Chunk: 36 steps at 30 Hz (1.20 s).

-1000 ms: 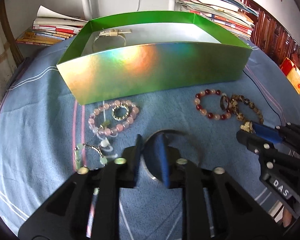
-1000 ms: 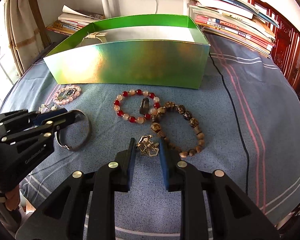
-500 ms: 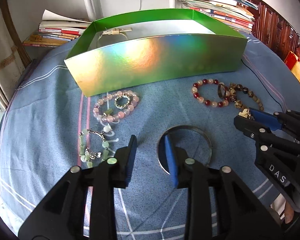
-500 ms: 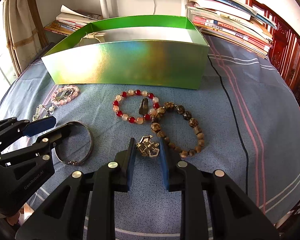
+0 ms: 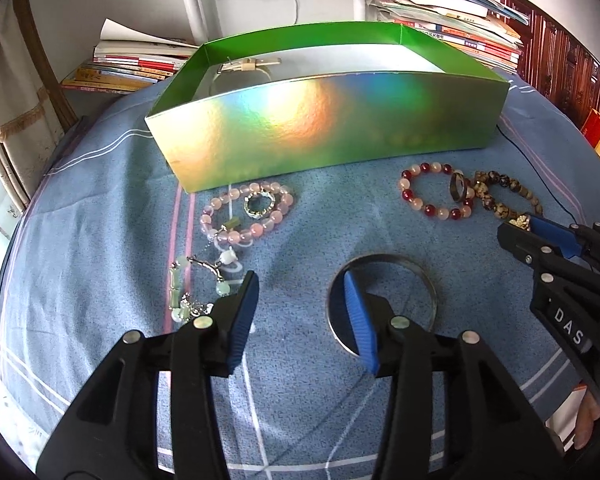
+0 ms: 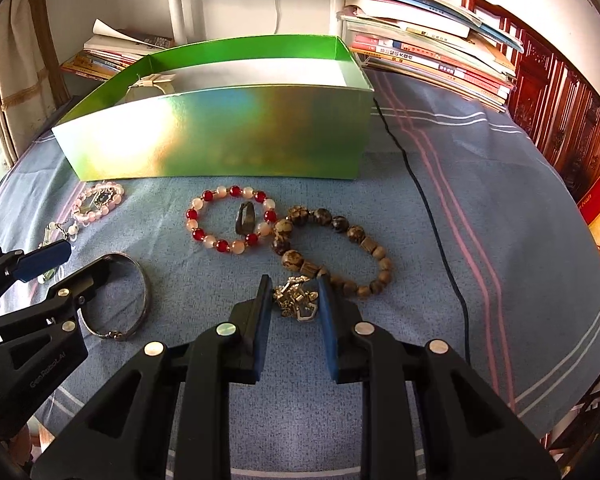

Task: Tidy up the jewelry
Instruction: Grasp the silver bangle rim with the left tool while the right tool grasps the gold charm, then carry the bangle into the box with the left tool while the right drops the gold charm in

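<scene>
The left gripper (image 5: 300, 312) is opening, one finger inside a flat silver bangle (image 5: 416, 276) on blue cloth (image 5: 100, 208); the right gripper (image 6: 294, 300) narrowly clasps a silver charm (image 6: 296, 300).

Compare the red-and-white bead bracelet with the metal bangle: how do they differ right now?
The bead bracelet is a string of red and pale round beads; the bangle is one plain metal band. A dark ring sits inside the bracelet; one of the left gripper's fingers sits inside the bangle as they open. Both lie flat on the blue cloth, outside the green box.
</scene>
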Each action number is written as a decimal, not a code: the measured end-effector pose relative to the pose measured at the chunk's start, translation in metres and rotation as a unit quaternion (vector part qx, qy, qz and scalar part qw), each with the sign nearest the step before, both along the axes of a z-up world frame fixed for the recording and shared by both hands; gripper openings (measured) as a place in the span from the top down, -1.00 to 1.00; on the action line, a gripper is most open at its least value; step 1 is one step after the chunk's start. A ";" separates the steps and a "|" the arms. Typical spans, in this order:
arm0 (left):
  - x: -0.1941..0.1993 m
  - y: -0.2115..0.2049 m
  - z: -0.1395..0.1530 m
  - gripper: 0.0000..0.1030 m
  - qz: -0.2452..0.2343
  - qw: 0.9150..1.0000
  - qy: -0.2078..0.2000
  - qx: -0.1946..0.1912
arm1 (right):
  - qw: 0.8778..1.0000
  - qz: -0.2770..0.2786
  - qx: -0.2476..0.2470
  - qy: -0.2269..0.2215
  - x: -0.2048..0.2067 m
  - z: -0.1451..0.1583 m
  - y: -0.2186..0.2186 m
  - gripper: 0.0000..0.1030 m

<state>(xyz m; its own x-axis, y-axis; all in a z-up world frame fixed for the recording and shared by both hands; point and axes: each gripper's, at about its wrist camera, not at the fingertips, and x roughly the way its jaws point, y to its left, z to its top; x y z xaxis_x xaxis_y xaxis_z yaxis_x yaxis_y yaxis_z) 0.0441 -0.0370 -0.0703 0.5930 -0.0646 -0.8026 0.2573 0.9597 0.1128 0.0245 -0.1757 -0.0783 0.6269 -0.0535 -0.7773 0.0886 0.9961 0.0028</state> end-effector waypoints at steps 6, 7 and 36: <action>0.001 0.002 0.000 0.18 0.002 1.000 0.004 -0.011 | 1.000 0.008 0.011 0.004 -0.003 0.000 0.000 0.53; 0.000 0.002 0.000 0.22 -0.001 1.000 0.005 -0.016 | 1.000 0.007 0.010 0.004 -0.003 0.000 0.000 0.53; -0.004 -0.006 0.001 0.91 -0.025 0.999 0.022 -0.039 | 1.000 0.021 0.011 -0.002 -0.007 0.000 0.007 0.56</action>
